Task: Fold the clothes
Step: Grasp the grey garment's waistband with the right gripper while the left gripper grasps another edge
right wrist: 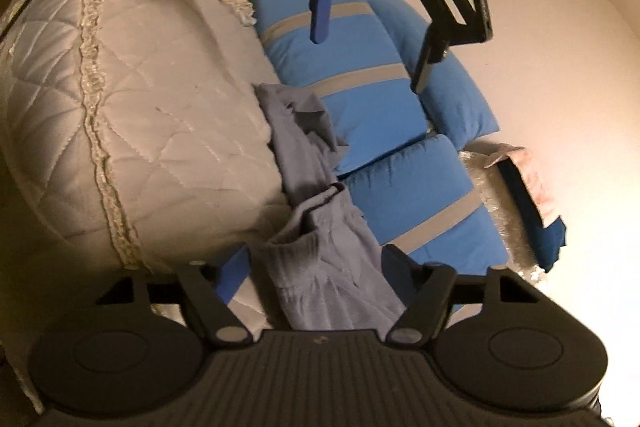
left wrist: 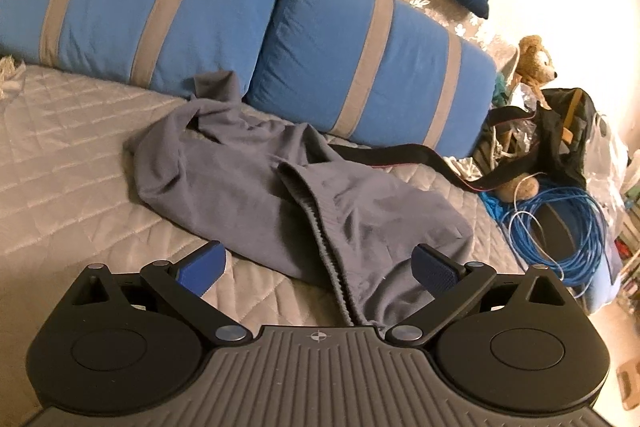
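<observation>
Our left claw (left wrist: 320, 267) and right claw (right wrist: 316, 275) gape empty over soft, limp grey trousers (left wrist: 256, 183); we judge the ribbed waistband (left wrist: 320, 235) grips best.

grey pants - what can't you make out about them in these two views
- Left wrist: the near end of the pants runs under the left gripper body, cut off.
- Right wrist: the near end hides behind the right gripper; motion blur softens the folds.
- Both views: crumpling hides the legs, far end tucked against the blue pillows.
</observation>
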Action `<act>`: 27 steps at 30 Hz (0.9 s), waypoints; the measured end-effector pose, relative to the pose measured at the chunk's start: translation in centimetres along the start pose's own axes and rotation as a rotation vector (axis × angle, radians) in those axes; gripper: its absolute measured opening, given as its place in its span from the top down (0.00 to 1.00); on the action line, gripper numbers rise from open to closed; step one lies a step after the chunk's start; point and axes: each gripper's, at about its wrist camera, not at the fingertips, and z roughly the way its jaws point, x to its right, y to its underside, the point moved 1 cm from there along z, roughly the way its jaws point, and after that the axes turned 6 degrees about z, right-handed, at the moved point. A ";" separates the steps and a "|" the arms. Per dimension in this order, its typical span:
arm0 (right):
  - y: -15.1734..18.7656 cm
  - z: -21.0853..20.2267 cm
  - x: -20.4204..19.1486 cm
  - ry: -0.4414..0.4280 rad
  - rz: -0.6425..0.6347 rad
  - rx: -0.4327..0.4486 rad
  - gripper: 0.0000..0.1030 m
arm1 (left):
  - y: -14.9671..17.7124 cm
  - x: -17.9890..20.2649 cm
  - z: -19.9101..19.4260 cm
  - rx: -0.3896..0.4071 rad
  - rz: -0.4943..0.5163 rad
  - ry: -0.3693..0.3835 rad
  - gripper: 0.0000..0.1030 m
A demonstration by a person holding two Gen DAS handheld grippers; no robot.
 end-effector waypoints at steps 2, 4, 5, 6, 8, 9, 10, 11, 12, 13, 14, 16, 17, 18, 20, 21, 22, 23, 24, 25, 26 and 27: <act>-0.3 0.3 0.1 -0.005 0.011 -0.019 0.35 | -0.1 -0.3 0.4 -0.009 -0.021 0.004 0.03; -0.4 0.8 0.1 0.038 0.015 -0.047 0.63 | -0.2 -0.7 0.6 -0.014 -0.048 0.018 0.04; -0.4 1.0 0.2 0.054 0.018 -0.060 0.66 | -0.2 -0.9 0.7 -0.018 -0.064 0.026 0.05; -0.3 1.1 0.3 0.064 0.023 -0.072 0.66 | -0.3 -1.1 0.9 -0.022 -0.078 0.033 0.05; -0.2 1.2 0.4 0.056 0.019 -0.071 0.66 | -0.3 -1.3 1.1 -0.026 -0.103 0.050 0.05; -0.1 1.2 0.3 0.055 0.010 -0.064 0.67 | -0.3 -1.4 1.2 -0.028 -0.112 0.059 0.05; -0.1 1.2 0.2 0.051 0.007 -0.060 0.70 | -0.3 -1.5 1.4 -0.029 -0.118 0.069 0.05; 0.0 1.1 0.1 0.047 0.006 -0.057 0.75 | -0.4 -1.5 1.5 -0.031 -0.122 0.078 0.05; 0.0 1.0 0.0 0.043 0.005 -0.053 0.84 | -0.4 -1.5 1.7 -0.034 -0.128 0.081 0.05; 0.0 0.8 0.0 0.044 0.004 -0.046 0.90 | -0.4 -1.6 1.9 -0.037 -0.135 0.082 0.05; 0.1 0.5 0.0 0.046 0.003 -0.037 0.91 | -0.4 -1.7 2.2 -0.042 -0.149 0.087 0.06; -0.1 0.2 0.5 0.036 0.032 -0.035 0.92 | -0.4 -2.0 2.7 -0.051 -0.180 0.100 0.07; -0.1 -0.1 0.7 0.033 0.047 -0.034 0.92 | -0.4 -2.2 3.0 -0.056 -0.198 0.108 0.07; -0.1 -0.4 1.0 0.031 0.062 -0.033 0.92 | -0.4 -2.4 3.3 -0.061 -0.216 0.112 0.08; -0.2 -1.1 1.4 0.024 0.087 -0.031 0.92 | -0.3 -2.9 3.8 -0.073 -0.245 0.115 0.11; -0.2 -1.6 1.6 0.023 0.098 -0.028 0.92 | -0.3 -3.1 4.1 -0.077 -0.256 0.116 0.12; -0.2 -2.0 1.8 0.022 0.108 -0.027 0.92 | -0.3 -3.3 4.4 -0.081 -0.267 0.118 0.12; -0.2 -2.5 2.1 0.022 0.117 -0.026 0.92 | -0.3 -3.4 4.6 -0.080 -0.278 0.121 0.12; -0.1 -2.9 2.4 0.021 0.132 -0.026 0.92 | -0.4 -3.5 4.8 -0.076 -0.288 0.129 0.12; -0.1 -3.4 2.7 0.020 0.147 -0.026 0.92 | -0.5 -3.6 5.0 -0.072 -0.298 0.138 0.13; -0.1 -3.8 2.9 0.021 0.162 -0.026 0.92 | -0.6 -3.6 5.4 -0.066 -0.307 0.145 0.13; 0.0 -4.2 3.2 0.021 0.176 -0.026 0.92 | -0.8 -3.7 5.7 -0.058 -0.315 0.151 0.13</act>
